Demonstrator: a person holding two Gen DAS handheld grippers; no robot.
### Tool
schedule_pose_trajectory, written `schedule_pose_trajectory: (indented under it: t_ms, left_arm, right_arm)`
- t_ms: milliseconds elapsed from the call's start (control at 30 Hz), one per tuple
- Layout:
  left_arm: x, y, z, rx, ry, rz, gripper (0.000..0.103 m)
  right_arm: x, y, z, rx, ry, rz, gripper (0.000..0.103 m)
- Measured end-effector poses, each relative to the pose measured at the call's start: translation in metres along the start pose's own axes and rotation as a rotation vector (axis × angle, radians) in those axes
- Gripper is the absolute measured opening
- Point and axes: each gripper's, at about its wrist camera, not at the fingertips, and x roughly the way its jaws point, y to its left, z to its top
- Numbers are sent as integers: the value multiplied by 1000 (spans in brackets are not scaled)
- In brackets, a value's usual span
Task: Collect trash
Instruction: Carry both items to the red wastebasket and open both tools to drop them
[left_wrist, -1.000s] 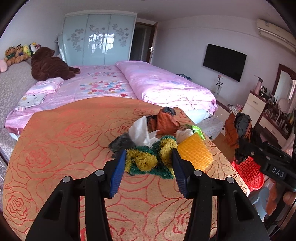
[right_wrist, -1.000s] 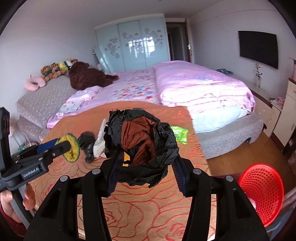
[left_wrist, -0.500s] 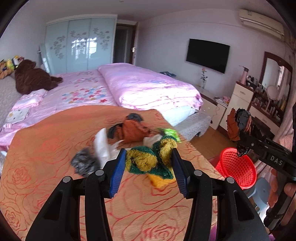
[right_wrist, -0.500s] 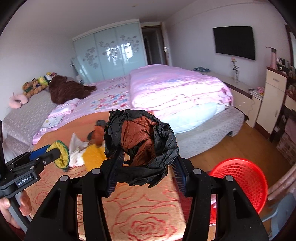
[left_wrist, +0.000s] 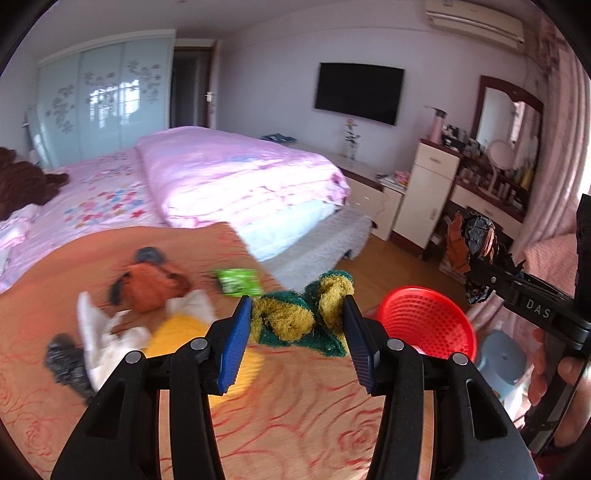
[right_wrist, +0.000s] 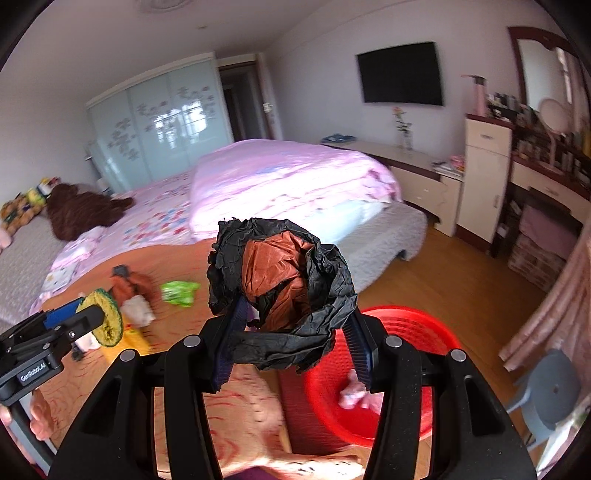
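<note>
Left gripper (left_wrist: 298, 332) clenched on one scrunched green-yellow scouring sponge (left_wrist: 301, 317), pads pressing both sides, held up off the orange rose-print cover (left_wrist: 295, 406). Right gripper (right_wrist: 291, 339) clamped on one crumpled black-and-brown paper wad (right_wrist: 280, 291), wad bulging above the jaws.

One red mesh basket (right_wrist: 402, 332) sits right of and below the right gripper, partly behind its right finger; something pale pink inside (right_wrist: 354, 393), too blurred to name. From the left wrist view the same basket is just right of the left gripper, past the cover's right edge. Cover edge runs close under both grippers; beyond it bare wood floor (right_wrist: 461, 280), open up to the dresser. One blue-grey stool (right_wrist: 550, 391) right of the basket.

Loose trash on the cover, left of and beyond the left gripper: one green wrapper (left_wrist: 238, 280), one orange-brown wad (left_wrist: 151, 291), white tissue (left_wrist: 107, 332), one yellow piece (left_wrist: 184, 328), one dark grey crumple (left_wrist: 66, 363). All motion-blurred. One pink bed (left_wrist: 229, 177) behind.
</note>
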Motion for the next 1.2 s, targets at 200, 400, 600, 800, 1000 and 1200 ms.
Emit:
schedule_pose_trajectory:
  t_ms: [200, 400, 600, 800, 1000, 1200]
  left_arm:
    - [36, -43, 4, 57, 53, -71, 47]
    - [68, -76, 1, 106, 113, -127, 47]
    - [97, -104, -7, 147, 176, -175, 47]
    - [128, -122, -16, 175, 247, -188, 47]
    - [145, -131, -25, 195, 297, -220, 48]
    - [148, -133, -29, 199, 310, -234, 56]
  right_arm:
    - [2, -45, -6, 71, 2, -94, 50]
    - [13, -80, -22, 125, 37, -167, 51]
    - [29, -97, -35, 151, 88, -187, 51]
    - [43, -111, -42, 180, 135, -198, 53]
    - [55, -119, -49, 213, 182, -193, 56]
    - [59, -119, -51, 225, 198, -201, 63]
